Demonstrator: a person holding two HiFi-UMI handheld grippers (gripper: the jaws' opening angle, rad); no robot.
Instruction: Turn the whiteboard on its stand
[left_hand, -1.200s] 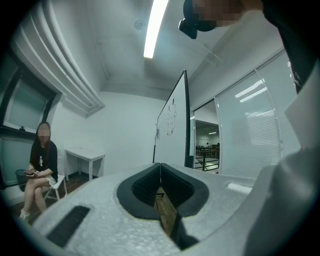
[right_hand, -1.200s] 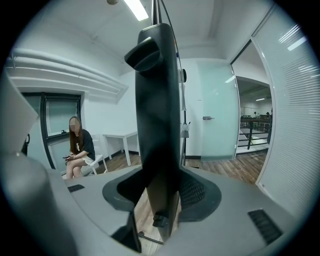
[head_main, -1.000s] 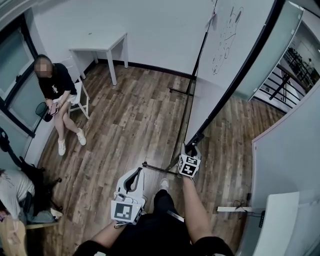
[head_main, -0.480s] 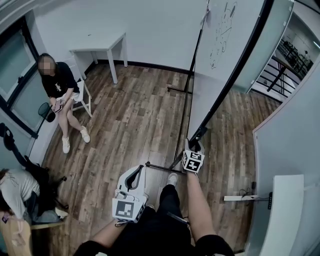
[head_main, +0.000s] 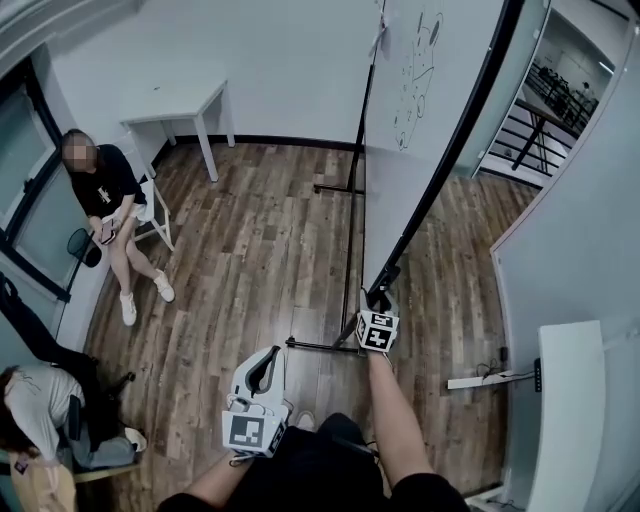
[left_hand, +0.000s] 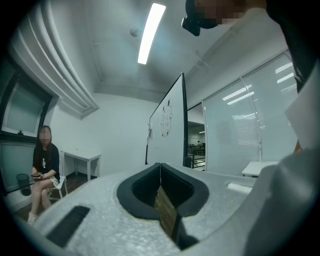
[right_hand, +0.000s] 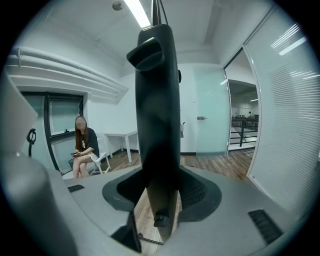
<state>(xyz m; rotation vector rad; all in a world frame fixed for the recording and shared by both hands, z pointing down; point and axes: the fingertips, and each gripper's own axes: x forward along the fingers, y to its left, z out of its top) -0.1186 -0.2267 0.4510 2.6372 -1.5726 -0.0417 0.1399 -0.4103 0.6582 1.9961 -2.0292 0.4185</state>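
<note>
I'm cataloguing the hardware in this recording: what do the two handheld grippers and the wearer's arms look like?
The left gripper and the right gripper both have pale grey, rounded shells, with a black lining round the jaw opening. Each carries a cube with black-and-white square markers. No cables show. The person wears dark clothing, and the forearms are unsleeved.

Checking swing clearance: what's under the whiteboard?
Visible: its stand, black rail and two cross feet on wood floor. The whiteboard hides the floor right behind it; right gripper clamps its lower corner.
</note>
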